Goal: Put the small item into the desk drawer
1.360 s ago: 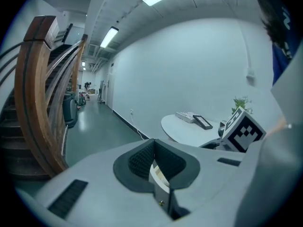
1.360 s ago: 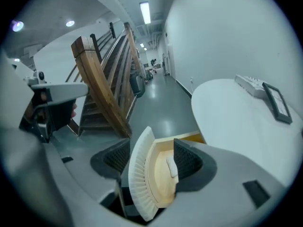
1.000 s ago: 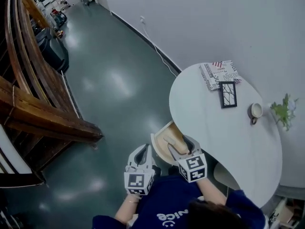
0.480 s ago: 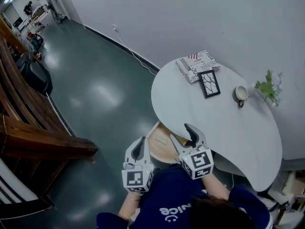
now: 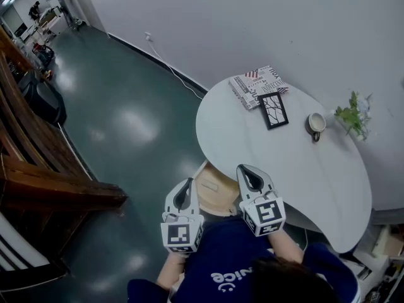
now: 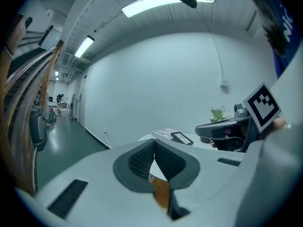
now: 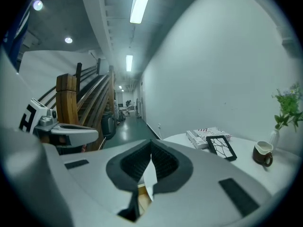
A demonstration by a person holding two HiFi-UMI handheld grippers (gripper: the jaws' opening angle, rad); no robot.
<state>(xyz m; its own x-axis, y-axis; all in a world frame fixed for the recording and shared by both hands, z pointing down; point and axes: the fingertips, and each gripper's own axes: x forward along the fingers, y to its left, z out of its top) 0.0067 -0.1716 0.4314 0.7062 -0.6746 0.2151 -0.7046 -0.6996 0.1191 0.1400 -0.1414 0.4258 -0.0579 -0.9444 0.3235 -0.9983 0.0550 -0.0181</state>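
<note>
The white table (image 5: 278, 163) carries magazines (image 5: 257, 86), a black frame (image 5: 273, 110), a cup (image 5: 315, 124) and a plant (image 5: 351, 115).

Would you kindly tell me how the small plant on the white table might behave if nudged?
The plant looks top-heavy, leafy stems over a slim vase, so it probably tips easily. Standing near the table rim, it might fall off.

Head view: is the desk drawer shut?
No, the drawer sticks out from under the white table edge, its wooden inside open to view.
</note>
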